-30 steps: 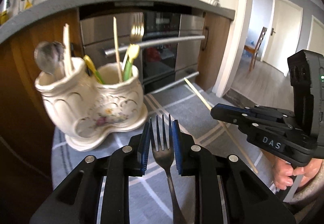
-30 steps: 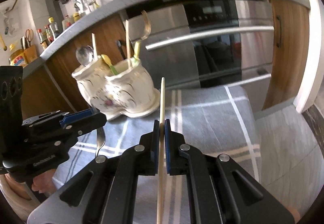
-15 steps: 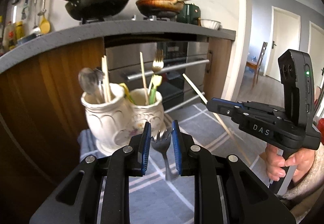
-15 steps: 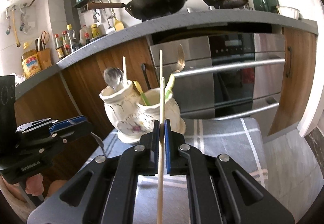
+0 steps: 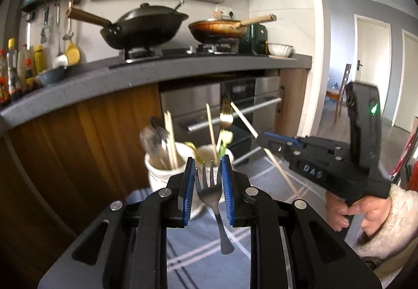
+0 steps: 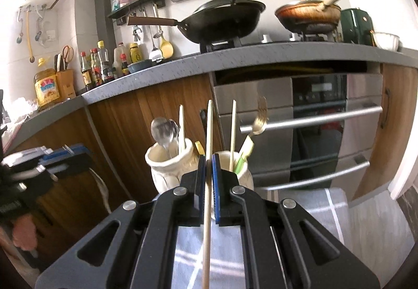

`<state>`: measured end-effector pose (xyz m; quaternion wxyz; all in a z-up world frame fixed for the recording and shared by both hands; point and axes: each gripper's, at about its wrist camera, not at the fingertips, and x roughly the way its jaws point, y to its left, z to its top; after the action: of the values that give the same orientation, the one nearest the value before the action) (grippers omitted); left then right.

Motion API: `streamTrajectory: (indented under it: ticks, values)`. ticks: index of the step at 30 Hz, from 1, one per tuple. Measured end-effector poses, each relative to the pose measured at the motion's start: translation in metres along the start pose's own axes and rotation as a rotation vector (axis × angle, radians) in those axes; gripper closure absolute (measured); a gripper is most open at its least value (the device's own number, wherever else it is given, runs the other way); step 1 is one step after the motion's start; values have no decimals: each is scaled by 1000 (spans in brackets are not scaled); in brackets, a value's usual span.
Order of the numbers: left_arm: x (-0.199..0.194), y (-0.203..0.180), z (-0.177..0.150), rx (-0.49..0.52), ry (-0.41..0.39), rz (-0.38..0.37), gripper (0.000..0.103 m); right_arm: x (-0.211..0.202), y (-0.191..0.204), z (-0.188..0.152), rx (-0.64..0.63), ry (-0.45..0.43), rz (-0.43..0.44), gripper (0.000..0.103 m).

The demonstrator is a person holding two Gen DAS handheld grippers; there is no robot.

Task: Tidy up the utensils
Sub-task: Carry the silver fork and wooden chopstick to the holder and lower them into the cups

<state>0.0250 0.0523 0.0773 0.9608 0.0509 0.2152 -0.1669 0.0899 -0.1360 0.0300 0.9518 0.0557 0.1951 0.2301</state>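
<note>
Both grippers risen since earlier frame. Left gripper (image 5: 208,179) clamps fork (image 5: 210,193); right gripper (image 6: 208,171) clamps chopstick (image 6: 208,158). Align tips above ceramic holder (image 6: 169,166), lower vertically.

Your left gripper (image 5: 208,171) hides the lower front of the cream utensil holder (image 5: 162,171), so its base cannot be seen. The spoon (image 5: 151,141) and chopsticks standing in the holder are blurred. In the right wrist view, the wooden chopstick (image 6: 208,132) you hold runs off the bottom edge, its lower end cut away. Your right gripper (image 6: 208,167) covers the holder's middle. At the left edge, your other gripper is blurred and cropped, and the hand under it is only partly visible.
</note>
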Motion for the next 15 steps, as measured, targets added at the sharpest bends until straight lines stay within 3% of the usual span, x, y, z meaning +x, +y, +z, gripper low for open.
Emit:
streamTrajectory:
  ticks: [15]
  values:
    - [9,45,106,19,-94,112,81,58,-2,70,7,-195,-16,98]
